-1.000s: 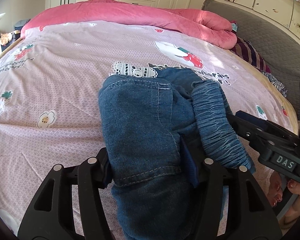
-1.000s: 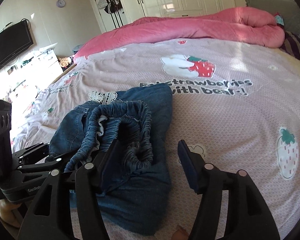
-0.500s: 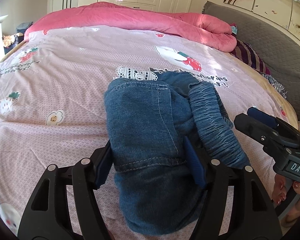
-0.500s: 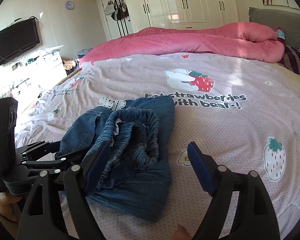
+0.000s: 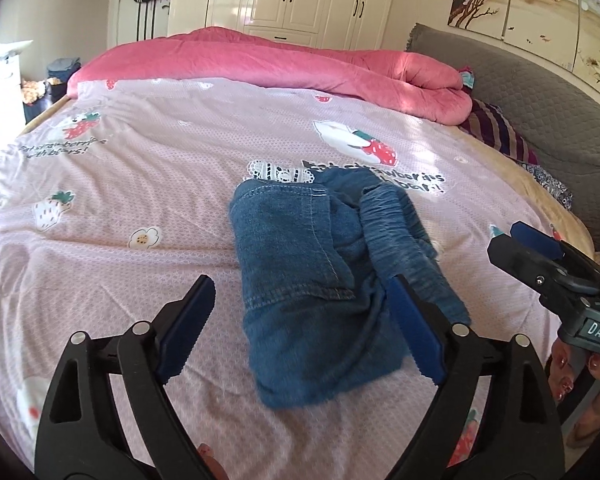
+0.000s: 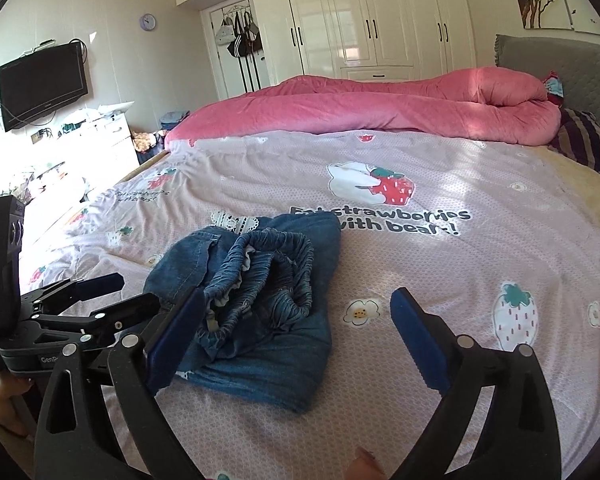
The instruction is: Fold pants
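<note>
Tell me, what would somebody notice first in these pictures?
Probably the folded blue jeans lying in the middle of the pink strawberry bedsheet. Behind them, a big rolled-up pink blanket stretches across the far side of the bed. Up close, the black left tongs and right tongs stand wide open.

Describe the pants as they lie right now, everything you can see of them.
The pants are blue denim, folded into a compact bundle on the pink printed bedsheet. The gathered elastic waistband sits bunched on top, pale lining showing inside. A stitched seam runs along the upper layer. Both grippers, left and right, have just been opening; neither grips the denim.
</note>
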### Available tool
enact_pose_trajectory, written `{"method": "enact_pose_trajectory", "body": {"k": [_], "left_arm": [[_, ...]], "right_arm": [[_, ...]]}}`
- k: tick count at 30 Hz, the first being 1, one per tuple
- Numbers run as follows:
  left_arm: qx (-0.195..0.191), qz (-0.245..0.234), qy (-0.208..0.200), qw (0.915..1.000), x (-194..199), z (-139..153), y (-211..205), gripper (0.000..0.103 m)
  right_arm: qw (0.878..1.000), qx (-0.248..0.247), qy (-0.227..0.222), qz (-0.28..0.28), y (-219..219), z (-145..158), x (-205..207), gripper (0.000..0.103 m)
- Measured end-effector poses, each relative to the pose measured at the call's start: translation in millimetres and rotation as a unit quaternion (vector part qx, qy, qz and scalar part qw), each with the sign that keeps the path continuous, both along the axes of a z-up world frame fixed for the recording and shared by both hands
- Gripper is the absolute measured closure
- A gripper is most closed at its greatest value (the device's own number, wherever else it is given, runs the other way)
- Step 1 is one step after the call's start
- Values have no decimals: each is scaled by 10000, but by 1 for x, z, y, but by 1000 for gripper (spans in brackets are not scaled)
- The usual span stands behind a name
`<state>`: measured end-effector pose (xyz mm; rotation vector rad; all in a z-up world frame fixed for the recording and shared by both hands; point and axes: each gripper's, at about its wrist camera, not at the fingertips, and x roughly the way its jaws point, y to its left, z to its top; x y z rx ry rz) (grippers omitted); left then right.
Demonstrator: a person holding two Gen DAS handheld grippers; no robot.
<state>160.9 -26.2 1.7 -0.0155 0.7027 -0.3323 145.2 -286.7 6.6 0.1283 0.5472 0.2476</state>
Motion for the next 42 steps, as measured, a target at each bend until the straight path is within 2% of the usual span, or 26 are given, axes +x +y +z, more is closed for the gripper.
{"method": "enact_pose_trajectory", "body": {"k": [6,15,21,31,42], "left_arm": [[-9,11,-156,9999,-25,13,4,10],[66,180,-340,9992,-59,29,10,10],[240,292,-344,9987,-80,25,8,10],[300,397,-383,9980,-108,19,10,10],[340,415,-137,9985,-129,-10,12,10]], "right_arm": [[9999,3,-134,57,2,11,-21,6],[9994,23,-275,217,8,28,-51,5],[9993,-57,-269,249,12,28,-69,5],[9995,-218,-119,176,7,14,-95,5],[9996,-191,164,85,-1,-14,-112,5]]}}
